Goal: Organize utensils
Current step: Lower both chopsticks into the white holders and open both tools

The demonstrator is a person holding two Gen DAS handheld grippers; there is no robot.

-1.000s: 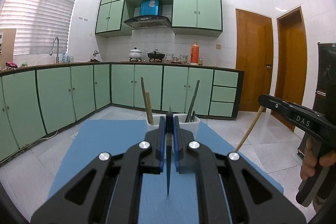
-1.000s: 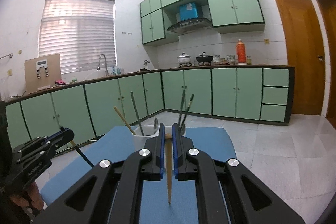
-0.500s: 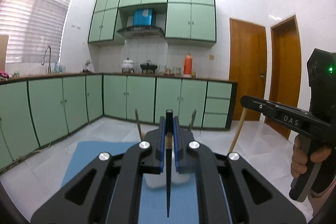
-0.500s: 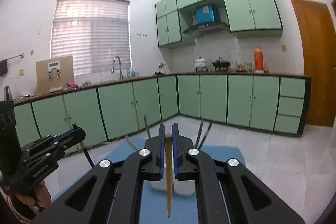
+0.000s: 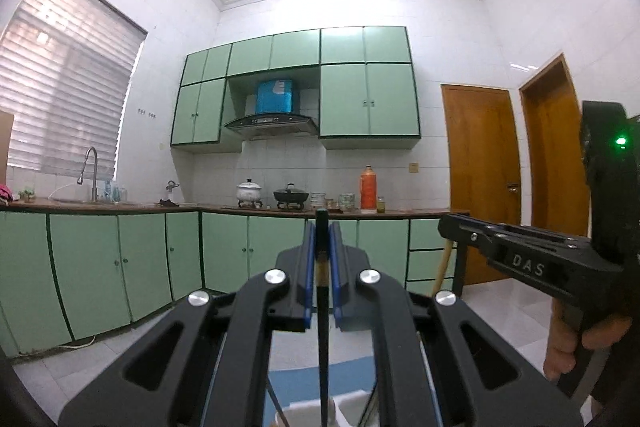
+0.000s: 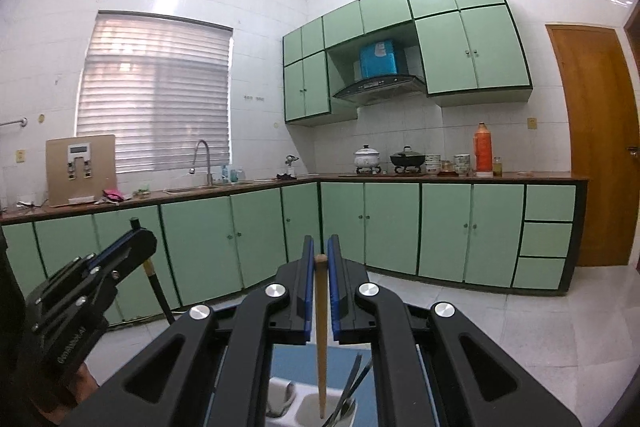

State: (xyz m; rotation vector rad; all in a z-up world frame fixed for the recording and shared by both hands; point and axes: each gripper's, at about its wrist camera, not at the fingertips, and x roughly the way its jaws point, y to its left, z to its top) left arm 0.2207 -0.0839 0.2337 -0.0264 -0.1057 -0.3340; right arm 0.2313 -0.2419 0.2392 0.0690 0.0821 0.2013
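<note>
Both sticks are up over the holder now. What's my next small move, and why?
Probably lower the right gripper straight down. Its wooden chopstick hangs tip-down just above a compartment of the white holder, so a short descent should seat it before release.

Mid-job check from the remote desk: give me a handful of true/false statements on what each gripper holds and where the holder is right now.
1. The left gripper is shut on a black chopstick. True.
2. The right gripper is open and holds nothing. False: it is shut on a light wooden chopstick.
3. The wooden chopstick's lower tip hangs over the white divided utensil holder. True.
4. The white holder has no utensils in it. False: dark utensils lean in its right compartment.
5. The holder stands on a blue mat. True.
</note>
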